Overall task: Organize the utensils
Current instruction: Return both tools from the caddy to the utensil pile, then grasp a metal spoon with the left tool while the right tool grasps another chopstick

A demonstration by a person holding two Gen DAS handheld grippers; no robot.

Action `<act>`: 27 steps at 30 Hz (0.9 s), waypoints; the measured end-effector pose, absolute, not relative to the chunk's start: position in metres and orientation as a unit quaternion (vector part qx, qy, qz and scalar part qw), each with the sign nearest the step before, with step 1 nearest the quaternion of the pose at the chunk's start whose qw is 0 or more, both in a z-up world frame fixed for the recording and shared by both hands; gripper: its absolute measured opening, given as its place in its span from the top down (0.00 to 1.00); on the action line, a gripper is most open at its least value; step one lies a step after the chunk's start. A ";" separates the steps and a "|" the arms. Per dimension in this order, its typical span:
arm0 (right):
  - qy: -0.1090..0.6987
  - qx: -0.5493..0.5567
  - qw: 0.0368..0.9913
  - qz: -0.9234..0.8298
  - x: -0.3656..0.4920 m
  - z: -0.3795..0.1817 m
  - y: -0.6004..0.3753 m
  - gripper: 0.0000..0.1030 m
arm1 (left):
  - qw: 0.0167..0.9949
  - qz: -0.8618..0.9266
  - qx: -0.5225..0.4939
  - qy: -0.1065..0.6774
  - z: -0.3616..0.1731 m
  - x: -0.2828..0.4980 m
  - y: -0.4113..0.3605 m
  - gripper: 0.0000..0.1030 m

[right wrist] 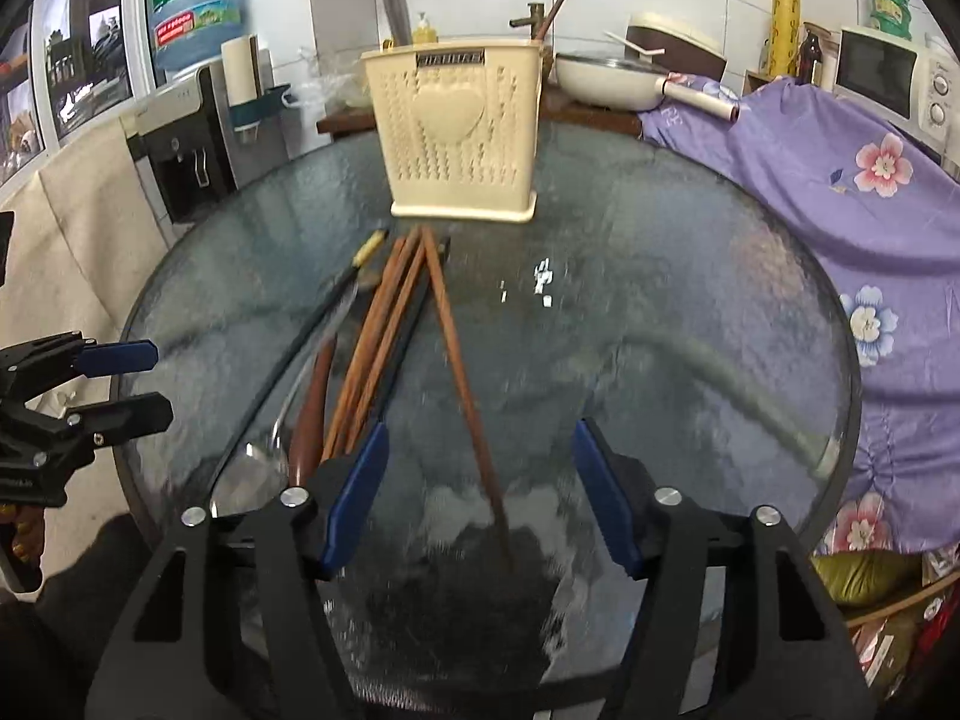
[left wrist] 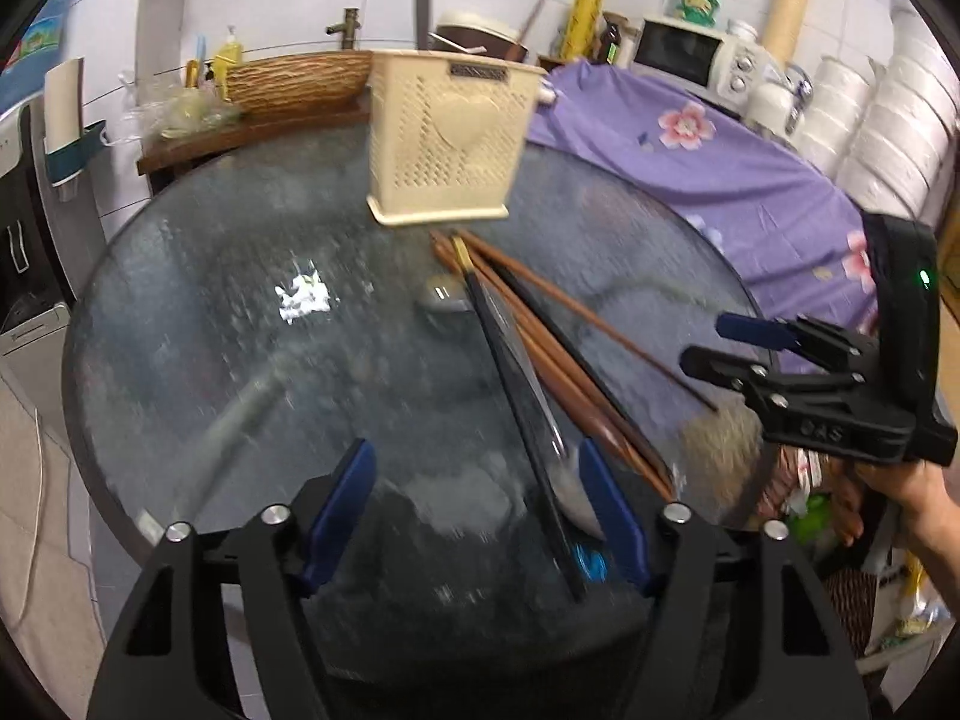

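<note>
A cream perforated utensil holder (left wrist: pixel 447 147) (right wrist: pixel 459 132) stands at the far side of a round glass table (left wrist: pixel 240 300) (right wrist: pixel 660 300). In front of it lies a pile of utensils: brown wooden chopsticks (left wrist: pixel 564 372) (right wrist: pixel 384 330), a black-handled knife (left wrist: pixel 510 360) with a gold band and a metal spoon (right wrist: pixel 252 474). One chopstick (right wrist: pixel 462 372) lies apart, pointing between my right fingers. My left gripper (left wrist: pixel 477 501) is open above the near table edge, its right finger (left wrist: pixel 612 510) beside the knife. My right gripper (right wrist: pixel 477 489) is open and empty.
A purple floral cloth (left wrist: pixel 720 168) (right wrist: pixel 840 180) covers the area right of the table. A microwave (left wrist: pixel 696 57), stacked white bowls (left wrist: pixel 888 114), a pan (right wrist: pixel 606 84), a water dispenser (right wrist: pixel 186 138) and a wooden shelf (left wrist: pixel 252 126) ring the far side.
</note>
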State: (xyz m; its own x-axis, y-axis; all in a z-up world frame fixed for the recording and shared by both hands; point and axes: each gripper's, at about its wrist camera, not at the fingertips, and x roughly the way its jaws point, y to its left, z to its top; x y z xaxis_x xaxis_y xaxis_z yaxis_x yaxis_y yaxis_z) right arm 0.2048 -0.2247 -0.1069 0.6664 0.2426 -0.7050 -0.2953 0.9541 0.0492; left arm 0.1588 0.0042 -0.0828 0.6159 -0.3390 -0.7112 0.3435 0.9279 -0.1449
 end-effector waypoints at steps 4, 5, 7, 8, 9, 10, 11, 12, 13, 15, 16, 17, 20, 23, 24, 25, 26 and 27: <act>0.394 -0.033 0.906 0.149 0.200 -0.119 -0.226 0.49 | 0.886 -0.206 0.019 0.414 -0.095 0.149 -0.006 0.49; 0.395 -0.031 0.906 0.149 0.200 -0.120 -0.227 0.49 | 0.884 -0.208 0.022 0.417 -0.098 0.146 -0.008 0.50; 0.397 -0.027 0.905 0.151 0.199 -0.121 -0.228 0.51 | 0.883 -0.208 0.029 0.420 -0.101 0.143 -0.010 0.51; 0.397 -0.027 0.905 0.151 0.200 -0.122 -0.229 0.52 | 0.881 -0.209 0.029 0.423 -0.103 0.142 -0.011 0.52; 0.399 -0.028 0.904 0.153 0.200 -0.124 -0.229 0.54 | 0.879 -0.211 0.027 0.427 -0.103 0.143 -0.011 0.55; 0.402 -0.029 0.902 0.153 0.202 -0.124 -0.229 0.55 | 0.877 -0.213 0.024 0.430 -0.104 0.143 -0.011 0.56; 0.405 -0.030 0.901 0.154 0.204 -0.125 -0.229 0.57 | 0.875 -0.214 0.023 0.434 -0.106 0.144 -0.011 0.56; 0.408 -0.029 0.899 0.156 0.205 -0.127 -0.230 0.59 | 0.873 -0.215 0.024 0.437 -0.108 0.144 -0.012 0.57; 0.410 -0.029 0.898 0.157 0.206 -0.127 -0.229 0.61 | 0.873 -0.215 0.024 0.437 -0.109 0.143 -0.013 0.57; 0.412 -0.030 0.897 0.158 0.209 -0.128 -0.229 0.65 | 0.873 -0.216 0.026 0.436 -0.109 0.142 -0.015 0.57; 0.414 -0.028 0.896 0.158 0.210 -0.129 -0.229 0.70 | 0.873 -0.218 0.025 0.436 -0.109 0.142 -0.017 0.58; 0.416 -0.027 0.895 0.159 0.210 -0.130 -0.229 0.71 | 0.873 -0.219 0.023 0.436 -0.109 0.142 -0.018 0.58; 0.415 -0.030 0.896 0.159 0.210 -0.130 -0.230 0.72 | 0.872 -0.222 0.023 0.436 -0.109 0.143 -0.024 0.62; 0.412 -0.046 0.897 0.156 0.208 -0.131 -0.227 0.75 | 0.873 -0.221 0.028 0.434 -0.109 0.142 -0.028 0.65; 0.411 -0.051 0.897 0.154 0.207 -0.131 -0.226 0.76 | 0.873 -0.221 0.031 0.433 -0.109 0.142 -0.030 0.66; 0.410 -0.056 0.897 0.152 0.206 -0.132 -0.225 0.77 | 0.874 -0.219 0.035 0.433 -0.109 0.142 -0.031 0.68; 0.410 -0.055 0.898 0.151 0.205 -0.131 -0.225 0.77 | 0.875 -0.214 0.041 0.433 -0.109 0.141 -0.032 0.70; 0.410 -0.053 0.898 0.150 0.204 -0.131 -0.225 0.78 | 0.875 -0.211 0.045 0.433 -0.110 0.141 -0.033 0.72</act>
State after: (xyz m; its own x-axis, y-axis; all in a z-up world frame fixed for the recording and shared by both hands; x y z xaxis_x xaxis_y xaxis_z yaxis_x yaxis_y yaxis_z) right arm 0.2045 -0.2252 -0.1313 0.6184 0.2252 -0.7529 -0.3120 0.9497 0.0277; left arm 0.1408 -0.0329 -0.1096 0.5368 -0.3304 -0.7763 0.4081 0.9070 -0.1038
